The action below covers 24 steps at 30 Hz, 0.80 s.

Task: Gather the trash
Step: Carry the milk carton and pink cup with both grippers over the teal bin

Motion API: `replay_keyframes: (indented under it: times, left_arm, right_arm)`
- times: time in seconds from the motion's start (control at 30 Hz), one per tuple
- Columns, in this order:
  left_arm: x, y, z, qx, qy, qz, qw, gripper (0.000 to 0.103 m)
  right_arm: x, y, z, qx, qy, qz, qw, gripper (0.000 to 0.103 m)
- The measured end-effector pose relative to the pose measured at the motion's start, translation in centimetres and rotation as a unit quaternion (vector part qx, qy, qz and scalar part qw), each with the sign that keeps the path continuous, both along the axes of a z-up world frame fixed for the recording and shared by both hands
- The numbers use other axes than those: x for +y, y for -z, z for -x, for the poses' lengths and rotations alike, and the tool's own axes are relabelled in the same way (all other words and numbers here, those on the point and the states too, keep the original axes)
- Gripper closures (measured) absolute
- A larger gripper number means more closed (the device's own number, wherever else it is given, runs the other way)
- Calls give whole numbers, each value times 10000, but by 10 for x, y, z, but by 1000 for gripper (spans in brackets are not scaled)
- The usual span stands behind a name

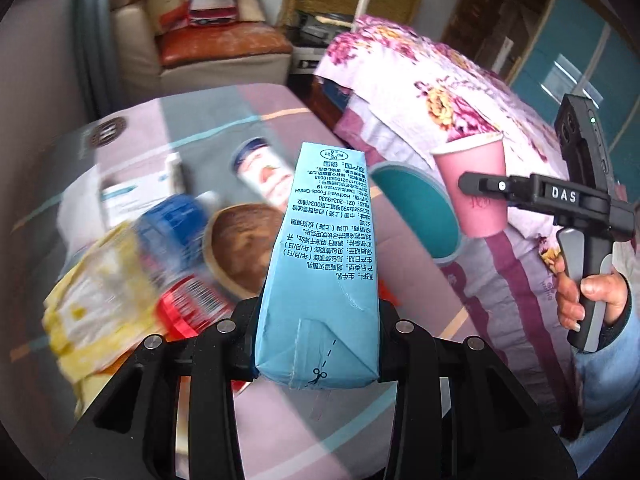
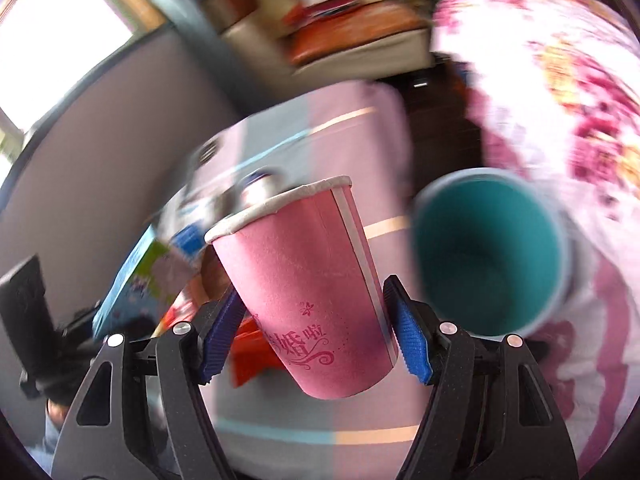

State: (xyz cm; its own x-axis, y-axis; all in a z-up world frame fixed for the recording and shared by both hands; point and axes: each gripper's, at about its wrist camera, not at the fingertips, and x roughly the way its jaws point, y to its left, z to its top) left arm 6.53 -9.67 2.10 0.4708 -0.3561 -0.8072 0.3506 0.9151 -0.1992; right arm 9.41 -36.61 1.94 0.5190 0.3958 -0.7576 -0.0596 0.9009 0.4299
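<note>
My left gripper [image 1: 318, 320] is shut on a light blue milk carton [image 1: 320, 264], held lengthwise above the table. My right gripper [image 2: 316, 324] is shut on a pink paper cup [image 2: 308, 292], its blue pads [image 2: 412, 340] pressing both sides. The left wrist view shows that same pink cup [image 1: 476, 188] in the right gripper [image 1: 500, 188] at the right, a hand gripping the handle. A teal bin [image 2: 488, 256] stands open-mouthed just right of the cup, and in the left wrist view the teal bin [image 1: 420, 208] lies between carton and cup.
The striped pink tablecloth [image 1: 280, 420] carries a wooden bowl [image 1: 244, 248], a blue-capped bottle [image 1: 176, 224], yellow wrappers [image 1: 92, 320], a red packet [image 1: 188, 308], a lying can [image 1: 264, 176] and a white box [image 1: 120, 200]. A floral quilt [image 1: 440, 92] covers the bed at right.
</note>
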Motion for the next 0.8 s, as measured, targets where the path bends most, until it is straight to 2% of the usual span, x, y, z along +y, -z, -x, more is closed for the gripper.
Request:
replay_keyframes:
  times: [0.07,0.23,0.5,0.7,0.8]
  left_arm:
    - [-24,3,-10,54,178,-37,9998,65]
    - [-93,17,-43,212,646,-227,9974,65]
    - [-175,62,-84,685,1069,-495,9907,65]
    - [-201,87,-101,928,1112,-486,9883,64]
    - [-204,92,-105,966,1082,-465,9883,57]
  right_arm:
    - [-28,5,-2,-32,388,-33,9992,37]
    - [-72,27,-9,14,954,-188,9953,37]
    - [-122,50,-10,175,1366,-256,9901,36]
    - [-132,63,-18,328,1450,-292,9885,36]
    - [-130,69,-22,390,1420,-285,9887,36]
